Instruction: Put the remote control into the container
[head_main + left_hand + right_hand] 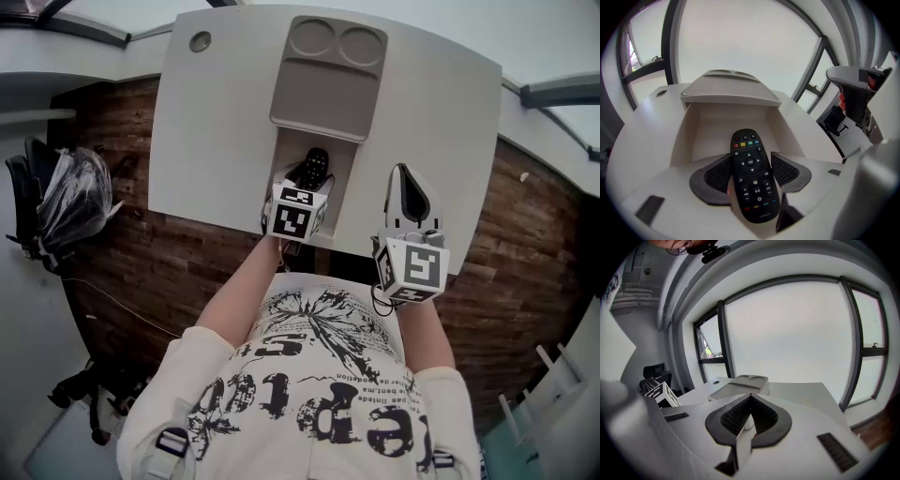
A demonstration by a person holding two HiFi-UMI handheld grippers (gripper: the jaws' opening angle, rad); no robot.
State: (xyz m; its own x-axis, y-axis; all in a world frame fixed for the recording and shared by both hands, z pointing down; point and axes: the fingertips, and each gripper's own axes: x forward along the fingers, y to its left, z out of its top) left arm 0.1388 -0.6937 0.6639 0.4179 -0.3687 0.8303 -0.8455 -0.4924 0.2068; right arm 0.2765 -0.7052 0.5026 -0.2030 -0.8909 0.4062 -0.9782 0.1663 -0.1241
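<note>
Over container (693, 136) opening, left gripper (750, 174) clamps remote control (751, 161), rear hidden in head view; right gripper (749, 414) alongside container, closed empty

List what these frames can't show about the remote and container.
- Near end of the remote: head view, under the left gripper's marker cube.
- Whether the remote touches the container floor: left gripper view, the remote itself covers the gap.
- Container's open compartment: right gripper view, behind the right gripper's own body.
- Print on the remote: head view, too small.
</note>
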